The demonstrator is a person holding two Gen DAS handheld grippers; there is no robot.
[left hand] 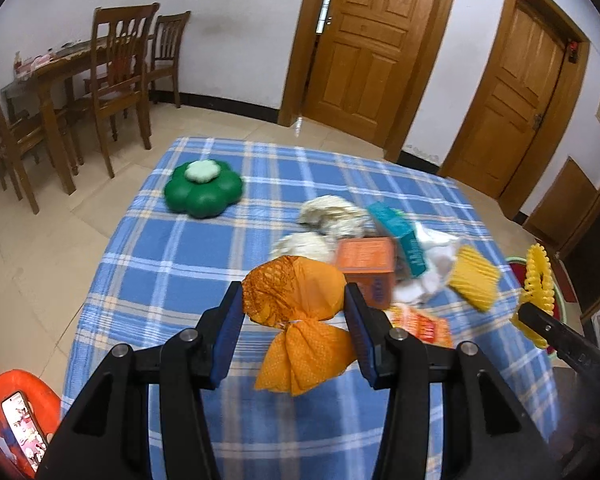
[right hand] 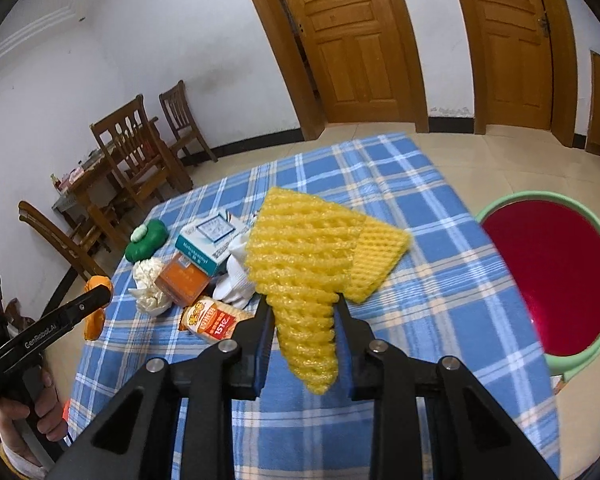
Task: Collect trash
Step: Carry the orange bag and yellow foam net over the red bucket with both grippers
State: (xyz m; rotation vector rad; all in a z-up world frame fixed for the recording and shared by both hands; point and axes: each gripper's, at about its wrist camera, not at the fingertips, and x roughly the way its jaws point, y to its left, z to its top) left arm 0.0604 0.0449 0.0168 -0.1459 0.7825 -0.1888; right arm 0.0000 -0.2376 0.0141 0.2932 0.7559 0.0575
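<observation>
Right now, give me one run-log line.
left gripper: shut on orange mesh bag | right gripper: shut on yellow foam net | red basin: beside table

plaid-covered table (left hand: 204, 432) bears boxes (left hand: 366, 258), tissues (left hand: 332, 208).

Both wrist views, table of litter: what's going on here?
A person is clearing trash off a blue plaid tablecloth, one handheld gripper in each hand. The left gripper is clamped on an orange mesh bag; the right gripper is clamped on a yellow foam fruit net. Both items are off the cloth. Cartons, crumpled tissues and a snack packet remain; a red basin sits beside the table.
</observation>
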